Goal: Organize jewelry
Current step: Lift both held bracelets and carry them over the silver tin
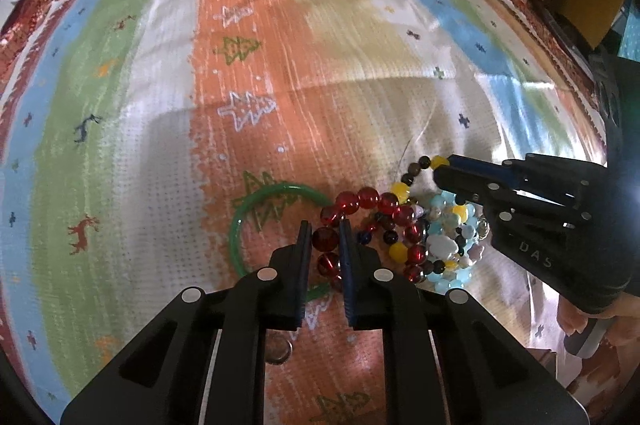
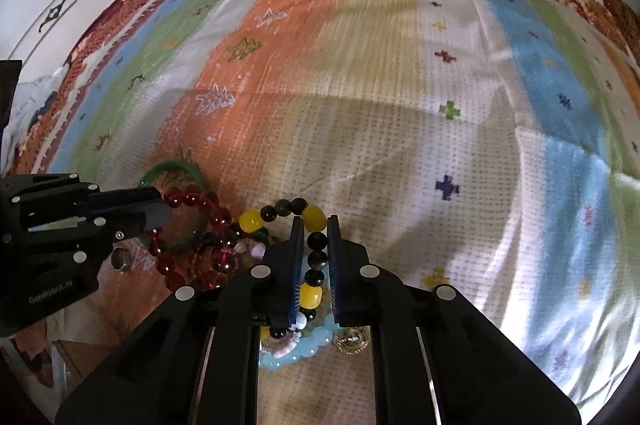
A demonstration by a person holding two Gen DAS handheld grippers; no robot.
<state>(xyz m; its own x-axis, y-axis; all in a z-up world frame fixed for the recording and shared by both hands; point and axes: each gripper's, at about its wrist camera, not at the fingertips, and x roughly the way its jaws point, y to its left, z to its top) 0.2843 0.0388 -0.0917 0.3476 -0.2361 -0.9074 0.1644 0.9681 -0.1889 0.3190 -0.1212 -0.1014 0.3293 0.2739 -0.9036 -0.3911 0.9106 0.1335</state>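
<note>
I am looking down at a striped, patterned cloth (image 1: 248,73) in orange, cream, blue and green, with small tree and deer motifs. A tangle of jewelry lies near the bottom middle of both views. My left gripper (image 1: 325,239) is clenched on a red bead bracelet (image 1: 368,200), with one dark red bead caught between its two fingers. Just to the left, a green bangle (image 1: 240,225) lies flat on the cloth, touching the red beads. My right gripper (image 2: 312,245) grasps a yellow and dark bead bracelet (image 2: 251,221), its beads lined up between the blue-padded fingers. Under and beside that strand sits a heap of pale blue and white beads (image 1: 444,245). In the right wrist view a small gold coin-like charm (image 2: 352,341) rests beneath the fingers, and a silver ring (image 2: 119,259) lies on the cloth below the left gripper.
</note>
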